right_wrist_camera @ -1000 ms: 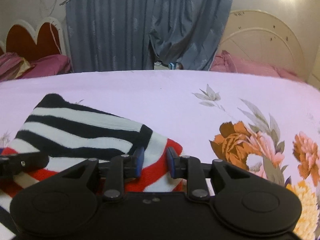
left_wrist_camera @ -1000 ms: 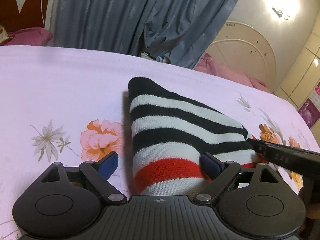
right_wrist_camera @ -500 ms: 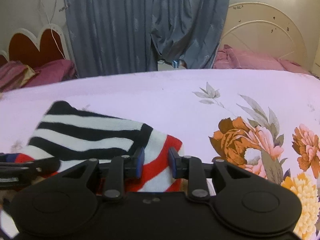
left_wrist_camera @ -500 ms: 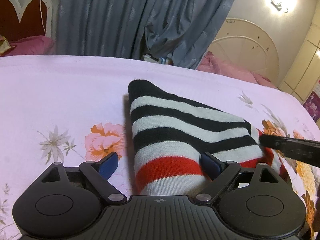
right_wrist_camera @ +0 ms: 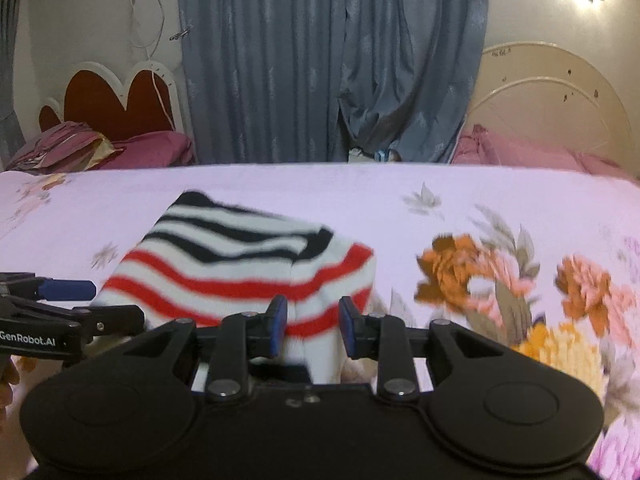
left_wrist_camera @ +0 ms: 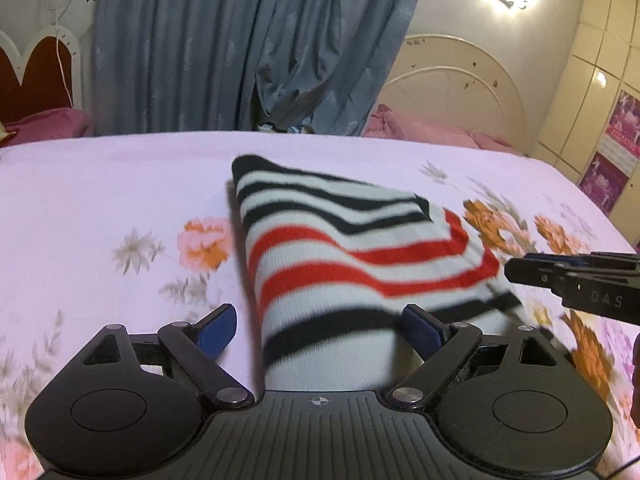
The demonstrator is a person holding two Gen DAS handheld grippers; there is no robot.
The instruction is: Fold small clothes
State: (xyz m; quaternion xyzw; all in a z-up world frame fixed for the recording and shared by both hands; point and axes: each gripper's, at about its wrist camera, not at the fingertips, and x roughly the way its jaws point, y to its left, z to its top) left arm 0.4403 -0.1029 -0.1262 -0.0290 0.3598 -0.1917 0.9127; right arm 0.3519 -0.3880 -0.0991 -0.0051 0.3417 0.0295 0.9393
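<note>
A small knitted garment [left_wrist_camera: 344, 256] with black, white and red stripes lies folded on the pink floral bedsheet [left_wrist_camera: 100, 200]. My left gripper [left_wrist_camera: 320, 330] is open, its blue fingers wide apart astride the garment's near edge. In the right wrist view the same garment [right_wrist_camera: 240, 264] lies just ahead. My right gripper [right_wrist_camera: 312, 324] is part open, with the garment's near right edge between its blue pads; they do not pinch it. The right gripper also shows at the right edge of the left wrist view [left_wrist_camera: 576, 276], beside the garment's right corner.
The bedsheet [right_wrist_camera: 480, 216] stretches all round the garment. Beyond the far edge hang grey-blue curtains [right_wrist_camera: 332, 60]. A red heart-shaped headboard [right_wrist_camera: 116, 100] stands at the far left and a cream arched headboard [right_wrist_camera: 548, 108] with pink bedding at the far right.
Both grippers have drawn back toward me and risen, so more of the garment shows. My right gripper's pads have spread apart and loosened from the garment's edge. The left gripper stayed open.
</note>
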